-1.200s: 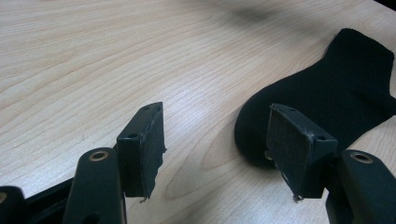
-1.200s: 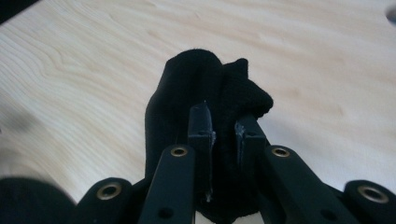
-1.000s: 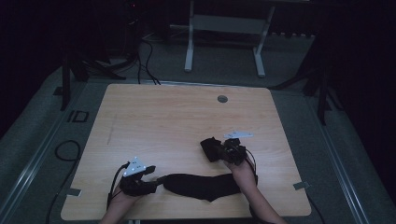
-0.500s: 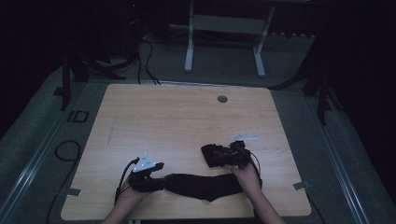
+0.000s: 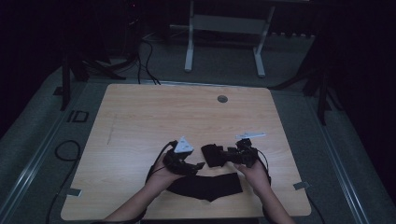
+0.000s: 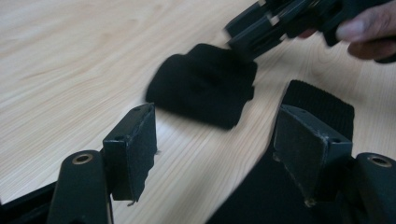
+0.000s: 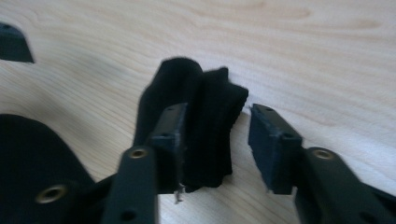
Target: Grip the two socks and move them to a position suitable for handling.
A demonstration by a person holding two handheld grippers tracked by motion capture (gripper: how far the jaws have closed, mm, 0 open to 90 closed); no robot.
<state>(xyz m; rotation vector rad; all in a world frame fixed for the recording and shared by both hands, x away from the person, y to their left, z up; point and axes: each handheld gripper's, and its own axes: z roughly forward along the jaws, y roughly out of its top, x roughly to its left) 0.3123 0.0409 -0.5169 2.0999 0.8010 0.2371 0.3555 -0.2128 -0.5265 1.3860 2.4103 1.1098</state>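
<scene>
I'm mid-fold on the black sock [image 5: 208,184] lying on the worktop [image 5: 154,112]. My right claw [image 7: 215,135], just narrowing, loosely straddles its doubled end [image 7: 201,116]; my left claw [image 6: 215,140], spread and still widening, holds nothing. Next, I'd pinch the flat cuff [image 6: 322,102].

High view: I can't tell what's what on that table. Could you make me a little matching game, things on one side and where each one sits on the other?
Things:
1. bundled black sock
2. flat black sock
3. round grey plug
4. white metal frame

Places:
A. standing on the floor beyond the table
B. set into the tabletop near its far edge
C. spread out near the table's front edge
D. bunched up on the wood, nearer the table's middle

Pairs: 1-D, 2-C, 3-B, 4-A
</scene>
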